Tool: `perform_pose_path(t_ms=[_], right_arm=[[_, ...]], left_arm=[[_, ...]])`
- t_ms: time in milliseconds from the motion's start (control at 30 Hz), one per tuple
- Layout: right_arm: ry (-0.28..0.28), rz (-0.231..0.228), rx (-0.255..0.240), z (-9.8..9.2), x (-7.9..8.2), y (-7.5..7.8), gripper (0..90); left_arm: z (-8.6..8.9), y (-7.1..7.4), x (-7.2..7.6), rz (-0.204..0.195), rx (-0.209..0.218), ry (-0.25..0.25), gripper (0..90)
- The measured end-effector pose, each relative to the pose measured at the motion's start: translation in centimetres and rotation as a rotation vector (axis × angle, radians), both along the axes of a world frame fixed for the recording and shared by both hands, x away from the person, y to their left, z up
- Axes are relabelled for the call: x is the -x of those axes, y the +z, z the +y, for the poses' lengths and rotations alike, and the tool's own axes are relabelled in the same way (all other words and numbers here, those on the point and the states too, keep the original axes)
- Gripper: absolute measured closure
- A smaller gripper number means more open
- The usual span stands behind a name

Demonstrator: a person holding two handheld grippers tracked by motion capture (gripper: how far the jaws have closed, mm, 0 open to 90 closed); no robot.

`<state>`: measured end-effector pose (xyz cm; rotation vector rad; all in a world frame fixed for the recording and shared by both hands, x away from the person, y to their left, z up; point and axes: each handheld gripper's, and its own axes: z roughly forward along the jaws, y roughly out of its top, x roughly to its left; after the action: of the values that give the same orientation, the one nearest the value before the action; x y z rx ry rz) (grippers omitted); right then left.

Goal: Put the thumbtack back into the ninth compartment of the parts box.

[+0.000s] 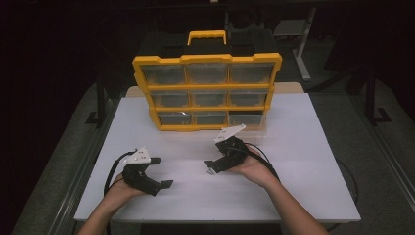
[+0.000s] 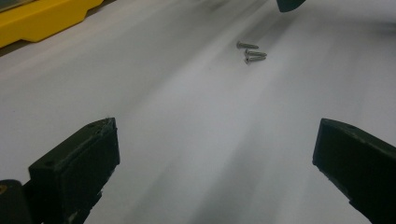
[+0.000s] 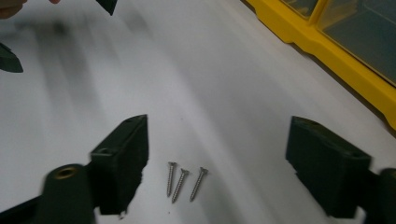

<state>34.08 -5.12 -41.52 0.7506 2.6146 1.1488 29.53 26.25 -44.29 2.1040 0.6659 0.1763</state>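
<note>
White worktop [image 1: 303, 161], dark room, yellow drawer box [image 1: 207, 93] at far side. Three screws [image 3: 186, 181] lie near-centre, between right gripper [image 3: 217, 163] fingers, apart, not touching. Left gripper [image 2: 215, 172] fingers wide apart, idle. Step: picking up screws; next: lower, close on one.

Three small silver screws [image 3: 183, 182] side by side, flat on white tabletop [image 3: 210, 93]

Three small silver metal screws [image 3: 183, 181] are lying side by side on the white table top [image 1: 303, 161], sitting between the open black jaws of the right gripper [image 1: 211, 167] with bare surface all round them. The yellow plastic drawer organiser [image 1: 207, 93] is standing well behind, walling off the far edge, while the left gripper [image 1: 164, 172] is resting well apart on the other side.
</note>
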Motion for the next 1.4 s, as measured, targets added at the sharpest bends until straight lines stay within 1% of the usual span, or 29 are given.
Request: perform_pose_path(t_ms=[100, 300, 433, 600, 700, 833, 900, 1067, 1100, 1267, 1400], right_arm=[[0.006, 0.001, 0.007, 0.1, 0.2, 0.1, 34.3], [-0.003, 0.044, 0.041, 0.3, 0.3, -0.2, 49.5], [0.0, 0.061, 0.071, 0.5, 0.2, -0.6, 59.2], [0.0, 0.083, 0.092, 0.9, 0.1, -1.0, 65.1], [0.004, 0.094, 0.106, 1.1, 0.0, -1.3, 70.8], [0.0, 0.102, 0.115, 1.3, -0.1, -1.6, 73.5], [0.002, 0.109, 0.129, 1.5, -0.1, -1.9, 74.5], [-0.003, 0.107, 0.147, 1.7, -0.2, -2.4, 76.7], [-0.004, 0.113, 0.149, 1.7, -0.2, -2.4, 77.6], [-0.01, 0.115, 0.161, 1.7, -0.4, -2.7, 79.8], [-0.004, 0.12, 0.173, 1.8, -0.4, -2.9, 81.5]], left_arm=[[0.0, 0.0, 0.0, 0.001, -0.003, -0.001, 0.4], [-0.1, 0.0, 0.0, 0.003, -0.002, -0.004, 0.4], [-0.1, 0.0, 0.0, 0.003, -0.004, -0.006, 0.4], [-0.1, 0.0, 0.1, 0.005, -0.004, -0.006, 0.4], [-0.2, -0.1, 0.1, 0.004, -0.006, -0.009, 0.4], [-0.2, -0.1, 0.1, 0.005, -0.005, -0.01, 0.4], [-0.2, -0.1, 0.1, 0.005, -0.007, -0.011, 0.4], [-0.2, -0.1, 0.1, 0.005, -0.008, -0.012, 0.4], [-0.2, -0.1, 0.1, 0.006, -0.007, -0.013, 0.4], [-0.2, -0.1, 0.1, 0.004, -0.008, -0.012, 0.4], [-0.2, -0.1, 0.1, 0.004, -0.01, -0.012, 0.4]])
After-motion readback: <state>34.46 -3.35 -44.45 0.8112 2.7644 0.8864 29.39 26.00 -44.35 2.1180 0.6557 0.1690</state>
